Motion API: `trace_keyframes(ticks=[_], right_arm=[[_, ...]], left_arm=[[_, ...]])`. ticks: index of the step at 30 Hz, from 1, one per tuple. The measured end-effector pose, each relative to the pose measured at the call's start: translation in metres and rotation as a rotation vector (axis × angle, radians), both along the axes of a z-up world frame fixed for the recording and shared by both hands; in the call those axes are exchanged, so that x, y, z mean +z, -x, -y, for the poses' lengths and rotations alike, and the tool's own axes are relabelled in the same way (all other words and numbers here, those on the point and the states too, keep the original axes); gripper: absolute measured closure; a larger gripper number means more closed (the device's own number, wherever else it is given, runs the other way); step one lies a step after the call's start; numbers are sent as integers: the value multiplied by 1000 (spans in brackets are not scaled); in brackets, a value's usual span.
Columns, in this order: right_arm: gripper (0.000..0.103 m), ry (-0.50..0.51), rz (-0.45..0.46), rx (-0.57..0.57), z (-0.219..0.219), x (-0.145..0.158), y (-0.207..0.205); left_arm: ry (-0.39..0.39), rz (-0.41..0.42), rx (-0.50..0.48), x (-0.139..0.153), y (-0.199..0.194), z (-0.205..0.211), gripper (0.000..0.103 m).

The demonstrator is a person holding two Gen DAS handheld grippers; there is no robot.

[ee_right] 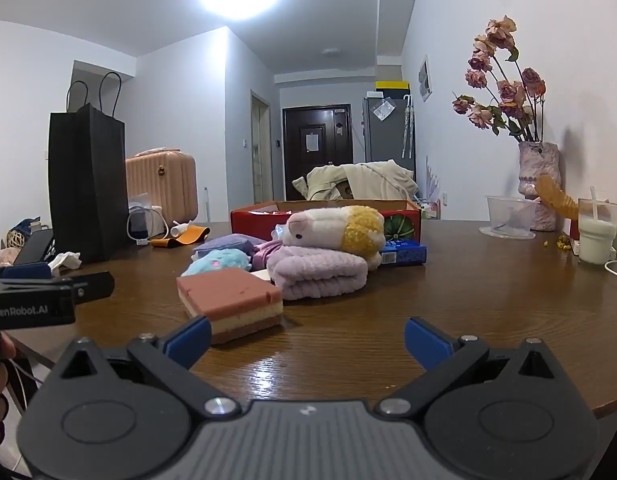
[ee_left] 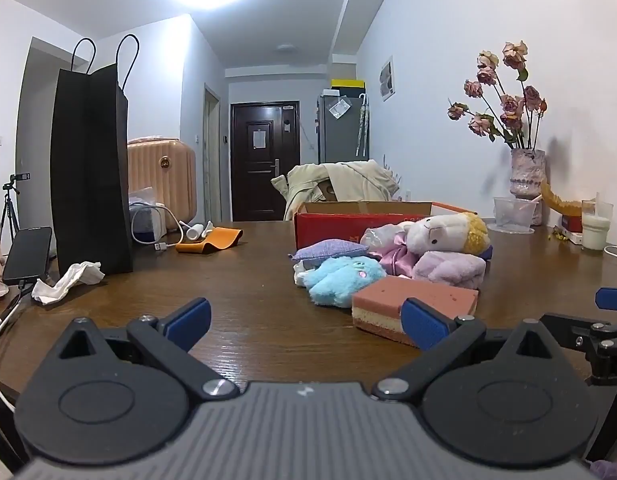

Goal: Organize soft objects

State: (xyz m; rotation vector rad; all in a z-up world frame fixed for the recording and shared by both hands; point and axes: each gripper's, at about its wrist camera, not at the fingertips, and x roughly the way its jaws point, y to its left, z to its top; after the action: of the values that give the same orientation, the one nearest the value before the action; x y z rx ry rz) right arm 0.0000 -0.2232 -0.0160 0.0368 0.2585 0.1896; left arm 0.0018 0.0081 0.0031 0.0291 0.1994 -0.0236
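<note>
A pile of soft things lies on the brown table (ee_left: 248, 280) in front of a red box (ee_left: 332, 226): a pink layered sponge (ee_left: 416, 304), a blue plush (ee_left: 342, 276), a white-and-yellow plush (ee_left: 448, 232), a folded lilac towel (ee_left: 448, 268) and a purple pad (ee_left: 328, 250). My left gripper (ee_left: 306, 326) is open and empty, near the sponge. My right gripper (ee_right: 306, 340) is open and empty, in front of the sponge (ee_right: 232, 300), the towel (ee_right: 320, 272), the white-and-yellow plush (ee_right: 336, 228) and the blue plush (ee_right: 218, 262).
A tall black paper bag (ee_left: 90, 172) stands at the left with a phone (ee_left: 26, 256), a white tissue (ee_left: 66, 282) and cables. An orange strap (ee_left: 212, 240) lies behind. A vase of flowers (ee_right: 538, 184), a plastic bowl (ee_right: 510, 216) and a milk drink (ee_right: 596, 232) stand at the right.
</note>
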Motion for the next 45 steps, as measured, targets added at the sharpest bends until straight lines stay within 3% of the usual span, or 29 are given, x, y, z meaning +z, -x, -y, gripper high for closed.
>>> trace_keyframes(ticks=[45], right_arm=[[0, -2, 13, -2, 1, 3, 1]], left_arm=[[-2, -6, -12, 1, -2, -2, 0]])
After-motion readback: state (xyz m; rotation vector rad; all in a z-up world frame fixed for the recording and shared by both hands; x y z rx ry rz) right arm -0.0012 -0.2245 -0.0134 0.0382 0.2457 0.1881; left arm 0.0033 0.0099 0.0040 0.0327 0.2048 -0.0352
